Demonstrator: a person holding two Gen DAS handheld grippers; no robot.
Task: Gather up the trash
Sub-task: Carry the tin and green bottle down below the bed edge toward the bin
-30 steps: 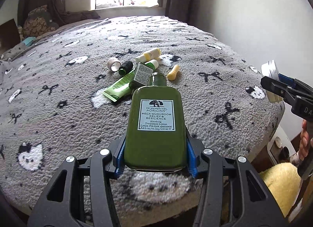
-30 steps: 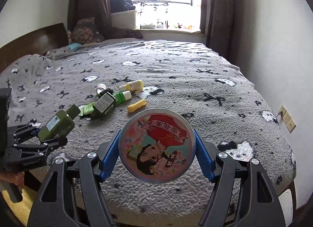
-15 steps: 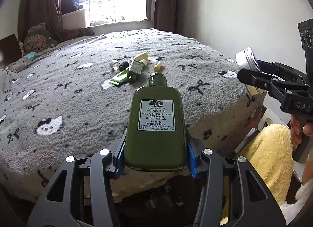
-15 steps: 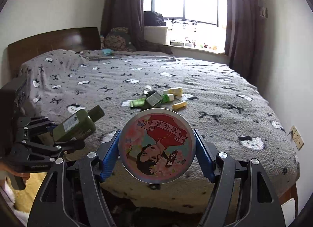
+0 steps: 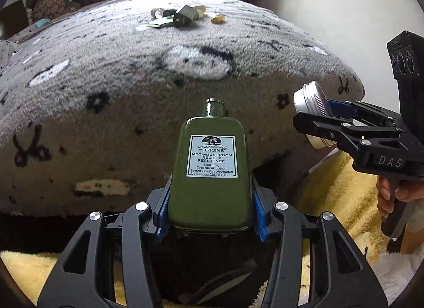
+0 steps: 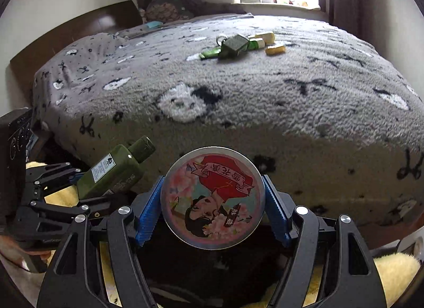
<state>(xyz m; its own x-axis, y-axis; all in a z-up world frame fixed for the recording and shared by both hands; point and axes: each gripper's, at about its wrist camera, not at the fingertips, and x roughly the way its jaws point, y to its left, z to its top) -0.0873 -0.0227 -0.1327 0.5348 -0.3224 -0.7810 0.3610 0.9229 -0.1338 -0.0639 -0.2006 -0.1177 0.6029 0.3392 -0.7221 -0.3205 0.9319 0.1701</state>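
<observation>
You are holding 2 pieces of trash at once, both hanging off the foot of the bed above a dark opening edged by yellow fleece; whether that opening is a bin, you cannot tell. Your left gripper (image 5: 210,219) is closing its blue pads on the lower sides of the green lotion bottle (image 5: 212,167), neck pointing forward and label facing up. The bottle is looking rigid and glossy, probably glass, so it is likely heavy for its size, slippery and breakable; the flat side walls near the base, where you are gripping now, are giving the firmest seat. Your right gripper (image 6: 212,205) is pinching the round tin (image 6: 212,198) across its rim, picture face toward the camera. The tin is looking light and stiff, but the curved metal edge could roll out between the pads, so gripping straight across the widest part is safest.

Farther out, the grey fleece blanket (image 6: 265,90) is covering the bed. Well apart from both grippers, near the far side, more trash is lying in a cluster: a green tube (image 6: 209,53), a small dark bottle (image 6: 234,45) and a yellow cap (image 6: 275,49), still to collect.
</observation>
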